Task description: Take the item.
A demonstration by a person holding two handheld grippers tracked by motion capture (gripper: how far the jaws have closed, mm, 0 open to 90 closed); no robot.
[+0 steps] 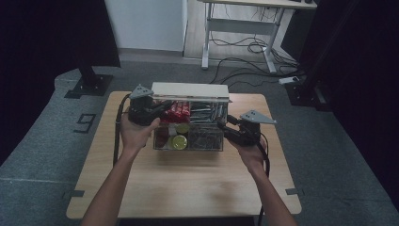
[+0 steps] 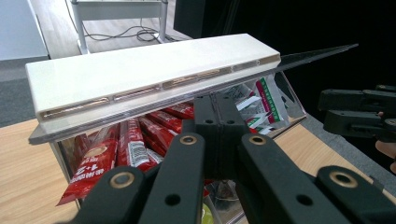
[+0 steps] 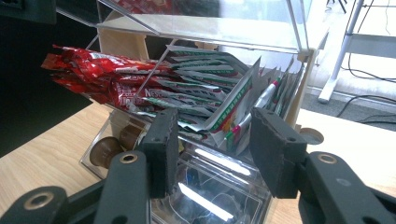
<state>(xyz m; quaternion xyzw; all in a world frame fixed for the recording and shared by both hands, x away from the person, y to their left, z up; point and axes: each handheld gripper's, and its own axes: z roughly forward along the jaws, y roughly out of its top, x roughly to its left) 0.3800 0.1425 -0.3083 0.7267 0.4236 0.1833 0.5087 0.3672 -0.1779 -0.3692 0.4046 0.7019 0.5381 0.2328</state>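
Observation:
A clear plastic organiser box [image 1: 190, 141] stands on the wooden table [image 1: 188, 183]. Its clear lid with a white bar [image 1: 190, 90] [image 2: 140, 74] is raised. Inside lie red sachets [image 1: 181, 110] [image 2: 107, 154] [image 3: 102, 74], green-and-white sachets [image 2: 261, 98] [image 3: 210, 88] and brown capsules [image 3: 100, 151]. My left gripper [image 1: 160, 109] [image 2: 217, 100] is shut, and its tips sit just under the lid's front edge at the box's left. My right gripper [image 1: 221, 126] [image 3: 217, 140] is open at the box's right front. A green-and-white sachet corner lies between its pads without touching them.
Bare wood lies in front of the box toward the table's near edge. Behind the table stand a desk frame [image 1: 240, 28] with cables on the floor [image 1: 254, 47] and a black stand base [image 1: 89, 84]. Dark curtains hang on both sides.

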